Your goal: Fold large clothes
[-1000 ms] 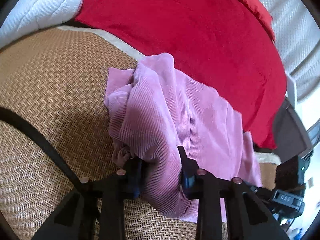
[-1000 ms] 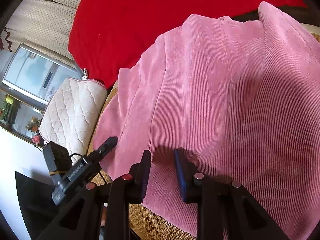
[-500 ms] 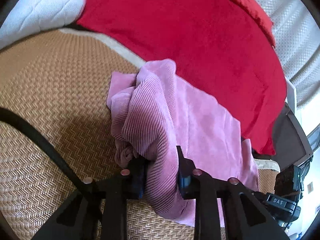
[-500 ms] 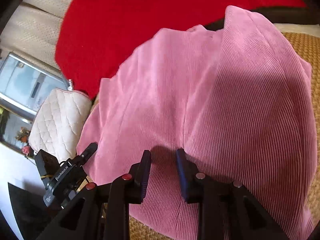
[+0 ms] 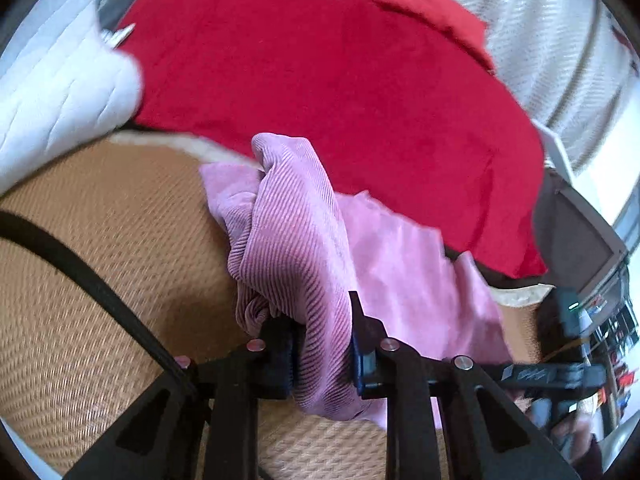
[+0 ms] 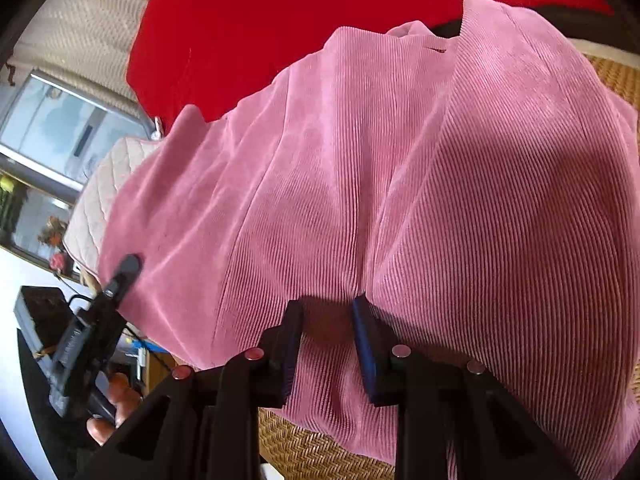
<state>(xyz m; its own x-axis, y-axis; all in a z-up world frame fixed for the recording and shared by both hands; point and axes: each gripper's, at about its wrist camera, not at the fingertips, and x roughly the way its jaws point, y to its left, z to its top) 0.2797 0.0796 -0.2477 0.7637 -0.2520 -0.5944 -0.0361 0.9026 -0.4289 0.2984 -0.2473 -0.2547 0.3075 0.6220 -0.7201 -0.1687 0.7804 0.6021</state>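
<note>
1. Lying rumpled on the woven mat (image 5: 100, 240), the pink corduroy garment (image 5: 304, 248) serves as landmark; the left wrist view shows it bunched into a raised ridge, its far edge meeting the red blanket (image 5: 340, 80).
2. Left of the garment: bare mat, crossed by a black strap (image 5: 80, 268); a white quilted cushion (image 5: 52, 92) lies beyond.
3. At the garment's near end, the left gripper (image 5: 322, 344) pinches a thick gathered fold; its jaws have just been closing, cloth filling the gap between them.
4. Right of the garment in that view, a dark device (image 5: 560, 372) appears blurred; its identity is uncertain.
5. In the right wrist view the garment (image 6: 400, 180) fills most of the frame, draped in broad soft billows; to its left a hand (image 6: 116, 404) holds the other tool.
6. The right gripper (image 6: 326, 340) is narrowly parted with cloth between the fingers; a crease converges there, so a pinch is likely, though pad contact is shadowed.
7. Handling, judged: the fabric looks soft, limp and moderately heavy, with ribs that give friction; hold is best taken at hems or corners, not mid-panel bunches.
8. Hidden: sleeves, collar and overall outline are not distinguishable; the near hem is cut off behind both grippers.
</note>
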